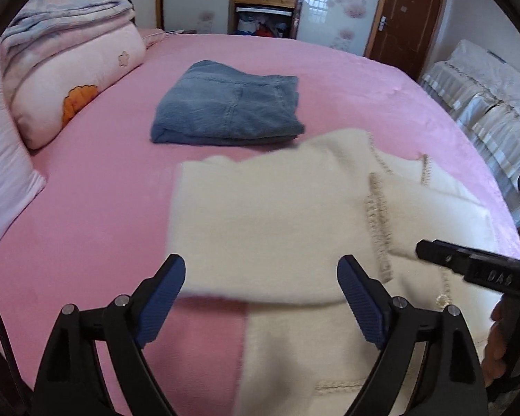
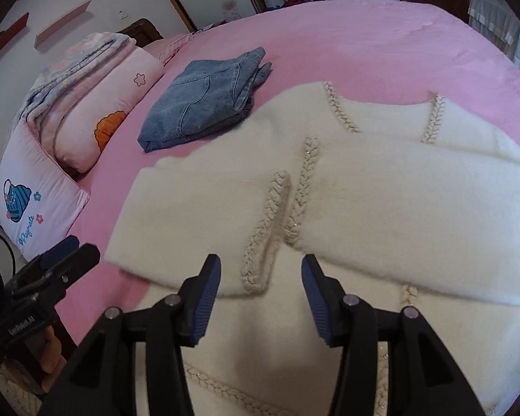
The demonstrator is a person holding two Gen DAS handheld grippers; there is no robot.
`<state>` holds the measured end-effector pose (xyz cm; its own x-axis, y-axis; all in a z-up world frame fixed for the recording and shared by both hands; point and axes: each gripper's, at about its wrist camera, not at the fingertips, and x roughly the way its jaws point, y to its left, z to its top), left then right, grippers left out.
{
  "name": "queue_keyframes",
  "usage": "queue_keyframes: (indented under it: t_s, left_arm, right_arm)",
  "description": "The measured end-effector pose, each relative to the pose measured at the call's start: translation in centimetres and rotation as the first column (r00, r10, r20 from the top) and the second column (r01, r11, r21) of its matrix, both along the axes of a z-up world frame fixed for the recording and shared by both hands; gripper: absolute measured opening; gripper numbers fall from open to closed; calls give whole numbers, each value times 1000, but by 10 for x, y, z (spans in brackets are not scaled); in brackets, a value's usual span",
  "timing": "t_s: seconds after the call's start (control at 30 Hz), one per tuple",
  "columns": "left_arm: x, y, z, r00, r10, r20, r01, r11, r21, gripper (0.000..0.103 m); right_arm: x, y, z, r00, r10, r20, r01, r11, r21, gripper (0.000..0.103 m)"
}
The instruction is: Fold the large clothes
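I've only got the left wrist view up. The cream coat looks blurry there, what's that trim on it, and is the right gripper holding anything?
Observer: In the right wrist view the trim on the cream coat is a braided cord running in strips down the front.
Operator: And the right gripper?
Observer: The right gripper is open over the coat, with nothing between its blue pads.
Operator: Anything left of the bed I can't see?
Observer: Yes, a pink pillow with a blue bag picture and "Playmate" stitched on it leans beside the folded quilts.
Operator: And the jeans?
Observer: The jeans lie folded beyond the coat.
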<state>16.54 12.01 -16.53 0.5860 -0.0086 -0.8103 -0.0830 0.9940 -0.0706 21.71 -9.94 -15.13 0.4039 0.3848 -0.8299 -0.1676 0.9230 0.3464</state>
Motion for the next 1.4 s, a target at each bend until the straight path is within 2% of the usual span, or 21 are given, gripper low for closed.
queue_keyframes:
  t_s: [0.07, 0.17, 0.33, 0.37, 0.4, 0.47, 0.53, 0.63, 0.7, 0.73, 0.83, 0.93, 1.0, 1.07, 1.13, 1.23, 1.33, 1.4]
  left_arm:
    - [-5, 29, -11, 997, 54, -49, -53, 998, 33, 88]
    - [-13, 53, -37, 987, 114, -110, -113, 993, 22, 88]
    - [-13, 63, -67, 977, 143, -157, -142, 990, 19, 88]
    - [-9, 60, -74, 976, 143, -163, -142, 990, 17, 88]
    - [-6, 58, -78, 975, 145, -168, -145, 989, 16, 88]
    - [-1, 56, -86, 976, 144, -165, -144, 989, 13, 88]
    - [3, 51, -86, 978, 150, -147, -147, 989, 31, 88]
    - [17, 39, -90, 980, 161, -115, -155, 986, 64, 88]
    - [25, 31, -89, 982, 160, -102, -154, 986, 64, 83]
    - [30, 27, -88, 983, 157, -98, -152, 987, 57, 77]
    - [43, 16, -89, 985, 137, -104, -135, 990, 32, 59]
    - [53, 8, -93, 985, 122, -126, -123, 992, 3, 47]
    - [58, 2, -100, 983, 104, -150, -107, 994, -11, 43]
    - [60, -3, -106, 980, 101, -174, -102, 995, 6, 41]
    - [59, -3, -108, 979, 96, -182, -96, 995, 8, 41]
    - [58, -2, -103, 978, 42, -204, -50, 998, -32, 43]
    - [52, 2, -93, 973, -57, -223, 38, 995, -88, 53]
    - [46, 6, -81, 972, -113, -206, 93, 990, -104, 54]
  right_arm:
    - [11, 8, -10, 999, 11, -43, -9, 999, 38, 49]
    - [26, 18, -32, 994, 11, -113, -4, 998, 60, 49]
    - [46, 39, -71, 981, -7, -196, 13, 999, 30, 49]
    - [48, 43, -75, 980, -6, -197, 11, 1000, 23, 43]
    - [47, 49, -74, 983, 13, -184, -11, 1000, 11, 20]
    - [41, 60, -56, 990, 72, -119, -73, 997, -5, 17]
    - [29, 68, -19, 991, 128, 23, -126, 989, -71, 16]
    - [14, 53, 45, 964, 140, 224, -121, 988, -100, 16]
    - [9, 29, 83, 940, 105, 323, -72, 991, -113, 17]
    - [7, 15, 97, 929, 85, 360, -44, 992, -121, 17]
    - [6, -30, 117, 908, 33, 418, 42, 985, -168, 17]
    - [15, -73, 102, 928, -37, 370, 119, 972, -202, 17]
    - [21, -97, 76, 951, -84, 298, 154, 963, -221, 17]
    - [27, -115, 40, 970, -122, 208, 173, 953, -247, 17]
    - [30, -128, 3, 975, -170, 143, 205, 934, -292, 18]
    - [27, -141, -35, 970, -234, 61, 241, 929, -281, 22]
    - [20, -149, -40, 962, -271, 33, 271, 933, -238, 29]
    - [18, -154, -36, 962, -273, 1, 268, 942, -202, 33]
